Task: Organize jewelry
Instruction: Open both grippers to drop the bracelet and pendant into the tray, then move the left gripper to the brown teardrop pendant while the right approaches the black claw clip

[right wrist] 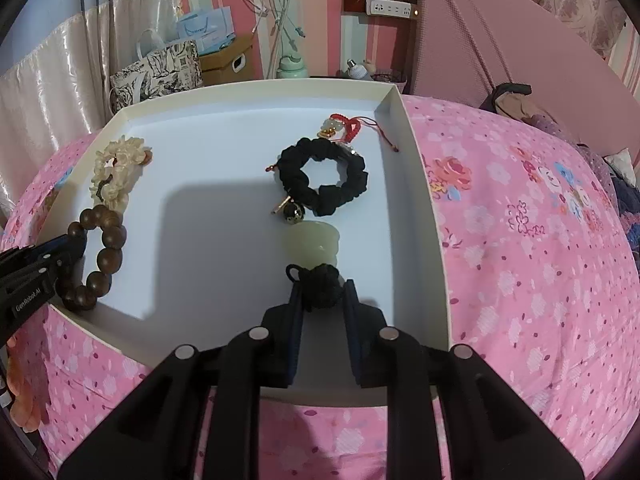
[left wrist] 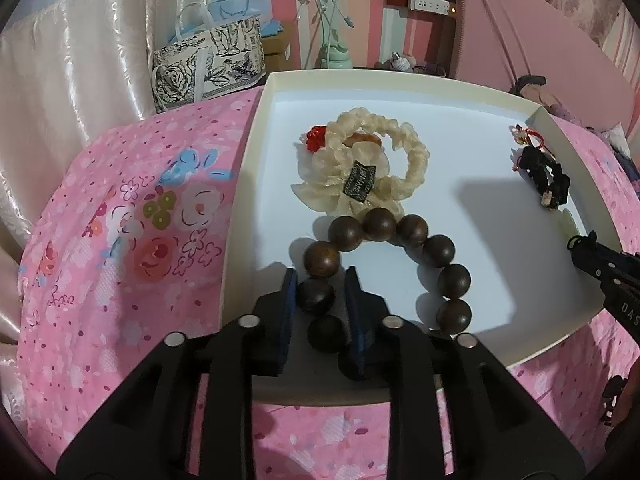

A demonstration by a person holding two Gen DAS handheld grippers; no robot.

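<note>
A white tray (left wrist: 460, 120) lies on the pink floral cover. A dark wooden bead bracelet (left wrist: 416, 232) rests at its near left, and my left gripper (left wrist: 320, 276) is open astride one bead, with a gap beside the bead. Behind it sits a cream frilly bracelet (left wrist: 416, 152). In the right wrist view, my right gripper (right wrist: 322, 284) is open around the black knot (right wrist: 322, 280) of a pale jade pendant (right wrist: 314, 240) lying on the tray (right wrist: 416, 184). A black scrunchie (right wrist: 288, 172) and a red cord charm (right wrist: 340, 124) lie beyond.
A patterned bag (left wrist: 208, 60) and a cardboard box (right wrist: 228, 60) stand behind the tray, beside a mint bottle (right wrist: 292, 66) and hanging cables. A pink headboard (right wrist: 500, 40) rises at the right. A power strip (right wrist: 390, 8) sits on a shelf.
</note>
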